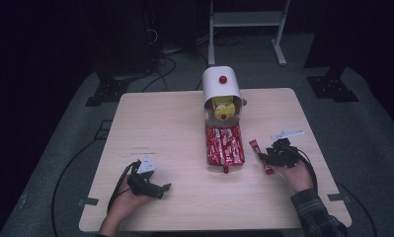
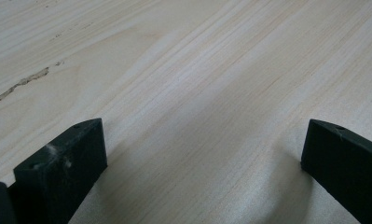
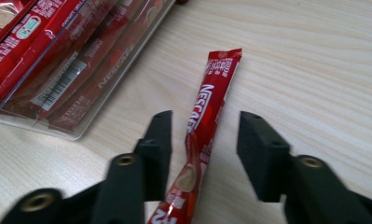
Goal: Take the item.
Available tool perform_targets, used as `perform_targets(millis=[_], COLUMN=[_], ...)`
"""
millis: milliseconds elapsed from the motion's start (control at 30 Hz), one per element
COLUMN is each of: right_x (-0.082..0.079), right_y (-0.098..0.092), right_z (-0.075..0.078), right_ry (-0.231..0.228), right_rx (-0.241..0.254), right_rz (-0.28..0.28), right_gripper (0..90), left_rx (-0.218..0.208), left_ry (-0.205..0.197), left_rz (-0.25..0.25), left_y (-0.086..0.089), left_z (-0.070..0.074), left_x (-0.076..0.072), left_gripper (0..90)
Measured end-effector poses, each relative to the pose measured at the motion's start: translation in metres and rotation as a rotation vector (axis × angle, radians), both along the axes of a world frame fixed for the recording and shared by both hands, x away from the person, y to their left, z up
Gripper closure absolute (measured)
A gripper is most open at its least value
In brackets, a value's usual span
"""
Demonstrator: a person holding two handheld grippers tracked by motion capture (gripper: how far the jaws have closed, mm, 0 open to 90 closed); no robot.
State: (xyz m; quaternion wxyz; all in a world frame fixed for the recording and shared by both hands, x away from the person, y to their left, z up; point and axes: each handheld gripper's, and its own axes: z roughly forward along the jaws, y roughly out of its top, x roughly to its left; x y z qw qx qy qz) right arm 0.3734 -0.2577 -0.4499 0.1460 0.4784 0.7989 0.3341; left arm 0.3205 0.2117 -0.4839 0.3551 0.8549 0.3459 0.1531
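Clearly the Nescafé sachet [image 3: 207,121] near the worktop's [image 1: 175,118] right edge is light, limp, slippery foil; the right gripper [image 3: 204,140] straddles it unclenched. Pinch its flat middle.

High cam overhead; gripper cams close on table [image 1: 175,113].

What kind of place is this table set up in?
Probably a lab or recording studio: a lone wooden table in a dark room, cables on grey carpet, and a white equipment stand behind.
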Motion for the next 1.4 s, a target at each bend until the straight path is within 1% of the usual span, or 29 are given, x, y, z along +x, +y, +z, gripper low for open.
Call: perform_targets(millis=[33,100,133,167,233,300,367,433,500,600,767,800,1033,1167,1400], right_x=[-0.002,-0.004,-0.004,-0.007,-0.009,-0.011,-0.013,-0.015,-0.017,-0.021,-0.025,-0.027,-0.036,-0.041,-0.052], right_y=[-0.002,-0.003,-0.003,-0.005,-0.006,-0.007,-0.008,-0.008,-0.009,-0.012,-0.019,-0.021,-0.031,-0.036,-0.044], right_z=[0.002,0.004,0.004,0.007,0.009,0.011,0.011,0.011,0.012,0.011,0.011,0.010,0.007,0.004,0.000], right_ry=[-0.005,-0.021,-0.021,-0.035,-0.042,-0.044,-0.046,-0.049,-0.047,-0.053,-0.061,-0.062,-0.073,-0.073,-0.079], right_rx=[0.009,0.017,0.017,0.029,0.039,0.050,0.050,0.035,0.035,0.025,0.030,0.020,0.004,-0.019,-0.029], right_rz=[-0.009,-0.024,-0.024,-0.038,-0.047,-0.051,-0.054,-0.061,-0.057,-0.071,-0.076,-0.080,-0.086,-0.089,-0.089], right_gripper=[38.0,30.2,30.2,24.7,19.5,15.8,12.9,11.9,9.5,9.4,6.7,2.1,2.1,2.1,2.1], left_rx=[0.000,0.000,0.000,0.000,0.000,0.001,0.001,0.001,0.002,0.002,-0.003,-0.004,-0.004,-0.004,-0.004], left_ry=[0.000,0.000,0.000,0.000,0.001,-0.001,-0.001,-0.001,-0.001,-0.001,-0.002,-0.002,-0.002,-0.002,-0.002], left_rz=[0.000,0.000,0.000,0.000,0.000,-0.001,-0.001,-0.001,-0.001,-0.002,0.001,0.002,0.002,0.002,0.001], left_y=[0.000,0.000,0.000,0.000,0.000,0.000,0.000,0.000,0.000,0.000,0.000,0.000,0.000,0.000,0.000], left_z=[0.000,0.000,0.000,0.000,0.000,0.000,0.000,0.000,0.000,0.000,0.000,0.000,0.000,0.000,0.000], left_x=[0.000,0.000,0.000,0.000,0.000,0.000,0.000,0.000,0.000,0.000,0.000,0.000,0.000,0.000,0.000], left_gripper=[0.0,0.0,0.0,0.0,0.0,0.0,0.0,0.0,0.0,0.0,0.0,0.0,0.0,0.0,0.0])
